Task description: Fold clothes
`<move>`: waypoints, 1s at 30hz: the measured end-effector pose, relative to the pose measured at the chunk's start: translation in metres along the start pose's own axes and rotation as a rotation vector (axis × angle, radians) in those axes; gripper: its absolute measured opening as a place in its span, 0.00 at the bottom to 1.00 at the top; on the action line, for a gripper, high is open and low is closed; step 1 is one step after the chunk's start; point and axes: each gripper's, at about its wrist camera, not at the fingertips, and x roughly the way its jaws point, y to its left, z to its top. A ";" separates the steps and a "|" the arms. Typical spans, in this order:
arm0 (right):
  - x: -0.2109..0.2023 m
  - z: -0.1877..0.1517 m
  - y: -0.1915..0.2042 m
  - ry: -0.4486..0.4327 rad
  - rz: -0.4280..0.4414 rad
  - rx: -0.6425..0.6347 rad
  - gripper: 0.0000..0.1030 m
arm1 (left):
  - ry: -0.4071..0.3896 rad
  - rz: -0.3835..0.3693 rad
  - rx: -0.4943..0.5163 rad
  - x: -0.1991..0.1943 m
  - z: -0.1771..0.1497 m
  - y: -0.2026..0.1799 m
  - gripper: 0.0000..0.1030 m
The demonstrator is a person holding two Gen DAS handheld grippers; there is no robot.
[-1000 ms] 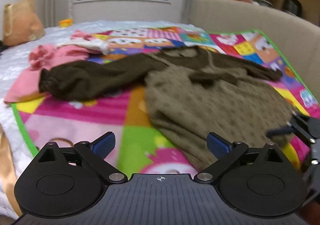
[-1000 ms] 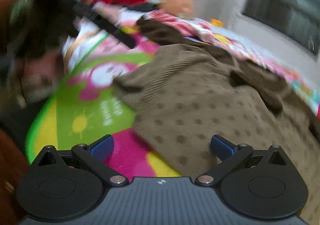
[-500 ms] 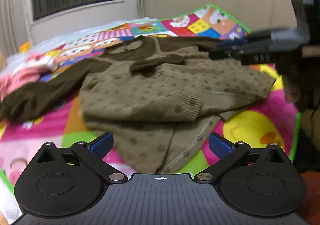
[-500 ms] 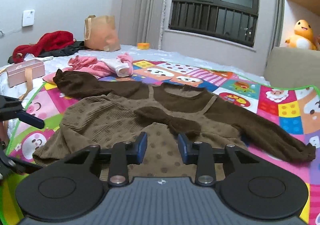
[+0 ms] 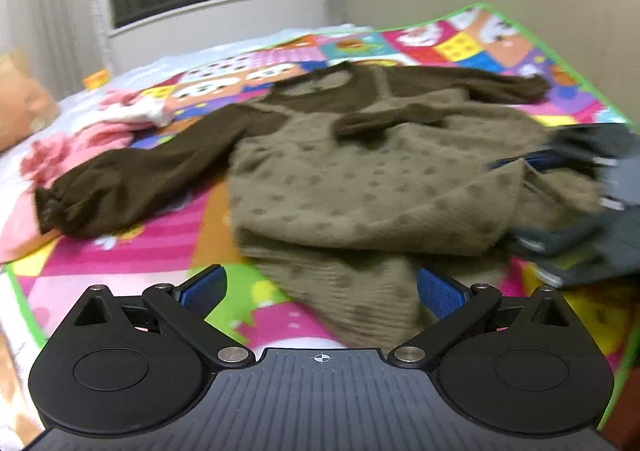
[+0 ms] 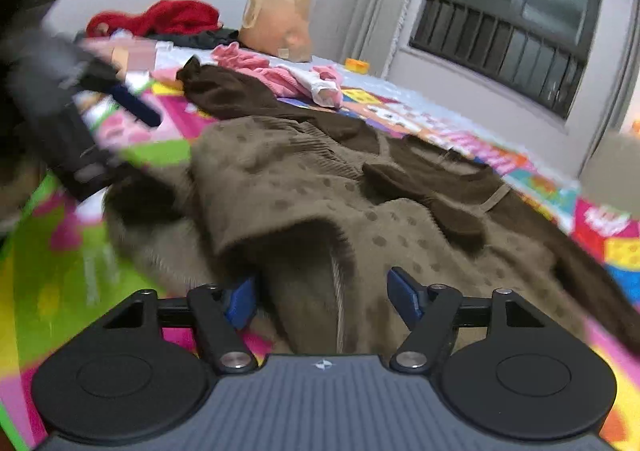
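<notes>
- Two sets of tongs over one garment: the brown dotted sweater [image 5: 360, 187] lies spread on the bright play mat [image 5: 160, 247] on the bed, filling the middle of both wrist views.
- Left tongs [image 5: 320, 291] are released, blue pads wide apart, with the sweater's lower hem just beyond them at bottom centre of the left view.
- Right tongs [image 6: 322, 293] stand part-open astride a raised flap of the hem. Motion blur makes it hard to say whether the pads touch cloth, but they're not clamped on it.
- The sweater's long axis runs from the hem at the bottom of the frame up to the neckline at upper centre. One dark sleeve [image 5: 132, 179] trails off to middle left.
- Both tongs sit at the hem end. The right looks nearer a grip, I'd judge, with the fold edge already between its pads.
- Pink clothes [image 5: 80, 139] wait at left, well apart.
</notes>
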 end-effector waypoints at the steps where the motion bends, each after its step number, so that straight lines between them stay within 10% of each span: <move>1: 0.002 0.008 -0.007 -0.005 0.034 0.061 0.06 | -0.002 -0.026 0.014 -0.003 -0.001 -0.004 1.00; 6: -0.033 0.046 -0.033 -0.165 0.075 0.201 0.04 | -0.018 -0.028 0.109 -0.003 -0.005 -0.033 1.00; 15: -0.055 0.051 -0.043 -0.196 0.020 0.227 0.04 | -0.107 0.130 0.205 0.032 0.003 -0.079 1.00; 21: -0.064 0.032 -0.034 -0.175 -0.071 0.146 0.06 | -0.164 0.382 0.232 0.033 -0.005 -0.062 1.00; 25: -0.068 -0.010 -0.020 -0.111 -0.223 0.019 0.67 | -0.176 0.469 0.111 0.008 -0.006 -0.019 1.00; 30: -0.083 -0.062 -0.025 0.001 -0.307 0.023 0.71 | -0.145 0.490 0.016 -0.013 -0.012 0.017 1.00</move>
